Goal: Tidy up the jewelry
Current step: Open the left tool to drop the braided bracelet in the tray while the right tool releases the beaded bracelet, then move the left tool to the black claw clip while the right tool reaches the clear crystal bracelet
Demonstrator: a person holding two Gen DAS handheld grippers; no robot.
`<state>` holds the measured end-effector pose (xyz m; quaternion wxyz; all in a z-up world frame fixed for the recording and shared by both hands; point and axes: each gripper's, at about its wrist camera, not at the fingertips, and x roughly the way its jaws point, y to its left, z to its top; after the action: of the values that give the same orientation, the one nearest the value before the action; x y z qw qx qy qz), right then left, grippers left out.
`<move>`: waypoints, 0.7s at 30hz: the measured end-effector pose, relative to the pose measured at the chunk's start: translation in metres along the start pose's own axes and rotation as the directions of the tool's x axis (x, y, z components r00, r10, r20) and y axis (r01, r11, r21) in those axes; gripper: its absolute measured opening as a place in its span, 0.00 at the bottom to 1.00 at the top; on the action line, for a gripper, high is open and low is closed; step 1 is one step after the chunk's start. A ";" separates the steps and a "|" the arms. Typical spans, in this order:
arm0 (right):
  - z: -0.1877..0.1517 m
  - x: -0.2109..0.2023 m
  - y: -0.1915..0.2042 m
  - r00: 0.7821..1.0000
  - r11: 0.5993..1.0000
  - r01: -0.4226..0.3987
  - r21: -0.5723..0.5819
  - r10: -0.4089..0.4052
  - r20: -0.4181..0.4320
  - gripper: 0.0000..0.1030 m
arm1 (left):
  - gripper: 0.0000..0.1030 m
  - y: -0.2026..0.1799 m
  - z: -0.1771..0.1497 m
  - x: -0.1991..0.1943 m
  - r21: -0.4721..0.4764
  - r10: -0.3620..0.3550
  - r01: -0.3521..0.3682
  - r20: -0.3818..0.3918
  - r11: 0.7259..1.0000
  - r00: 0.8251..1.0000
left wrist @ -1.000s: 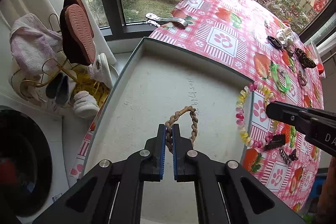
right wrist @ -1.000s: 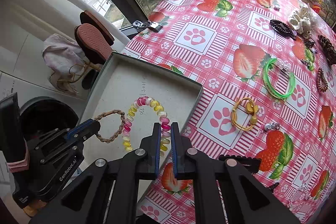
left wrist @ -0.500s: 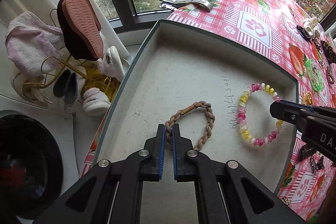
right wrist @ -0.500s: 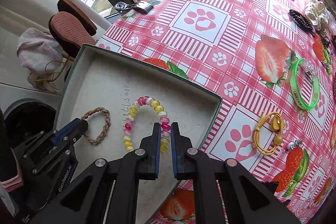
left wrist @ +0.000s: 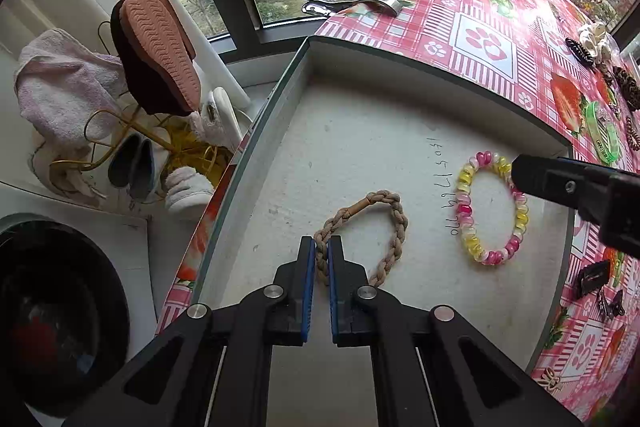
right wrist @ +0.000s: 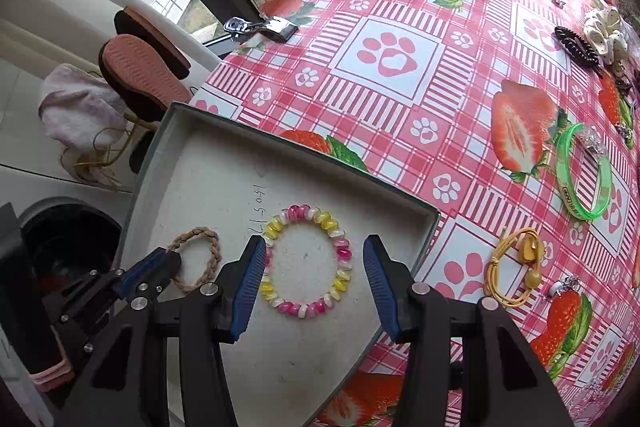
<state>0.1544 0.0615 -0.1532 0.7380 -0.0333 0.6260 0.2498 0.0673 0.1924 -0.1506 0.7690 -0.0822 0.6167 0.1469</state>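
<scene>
A grey tray [left wrist: 400, 63] [right wrist: 192, 155] sits at the table's left edge. My left gripper [left wrist: 322, 263] is shut on a tan braided bracelet [left wrist: 394, 227] that lies on the tray floor; the gripper also shows in the right wrist view [right wrist: 160, 263], with the braid [right wrist: 212, 251] beside it. My right gripper [right wrist: 314, 271] is open and empty, its jaws either side of a pink, yellow and white bead bracelet [right wrist: 344, 255] [left wrist: 468, 227] lying flat in the tray.
On the strawberry tablecloth [right wrist: 392, 59] lie a green bangle [right wrist: 576, 203], a yellow cord bracelet [right wrist: 496, 267], dark hair ties [right wrist: 576, 43], a white scrunchie [right wrist: 604, 31] and a metal clip [right wrist: 264, 25]. Slippers [left wrist: 160, 47] and a towel [left wrist: 60, 83] sit beyond the tray's left side.
My right gripper has opened and let go of the bead bracelet, which now lies in the tray. The left gripper has lowered the braided bracelet onto the tray floor, still shut on it.
</scene>
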 end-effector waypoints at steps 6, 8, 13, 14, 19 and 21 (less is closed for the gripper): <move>-0.006 -0.038 -0.015 0.998 1.000 -0.005 0.025 0.004 0.060 0.55 | 0.12 -0.008 -0.003 -0.012 0.016 -0.004 0.004 0.006 1.000 1.000; -0.014 -0.048 -0.023 0.997 0.999 -0.006 0.039 0.003 0.071 0.55 | 0.24 -0.008 -0.004 -0.011 0.017 0.000 0.000 -0.006 1.000 1.000; -0.035 -0.064 -0.048 0.998 0.995 -0.005 0.098 -0.001 0.069 0.57 | 1.00 -0.016 -0.009 -0.019 0.039 0.049 -0.049 0.009 0.998 0.999; -0.039 -0.065 -0.050 0.998 0.994 0.000 0.110 -0.007 0.069 0.57 | 1.00 -0.018 -0.010 -0.021 0.046 0.049 -0.049 0.008 0.998 0.999; -0.067 -0.083 -0.081 0.997 0.983 0.019 0.185 -0.032 0.064 0.75 | 1.00 -0.031 -0.018 -0.037 0.087 0.056 -0.058 0.025 0.995 0.998; -0.081 -0.091 -0.096 0.997 0.975 0.020 0.222 -0.036 0.068 0.78 | 1.00 -0.040 -0.022 -0.045 0.120 0.046 -0.049 0.031 0.992 0.998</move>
<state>0.1121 -0.0815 -0.1100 0.7627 0.0490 0.6224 0.1690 0.0509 0.1423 -0.1140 0.7773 -0.0188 0.6155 0.1288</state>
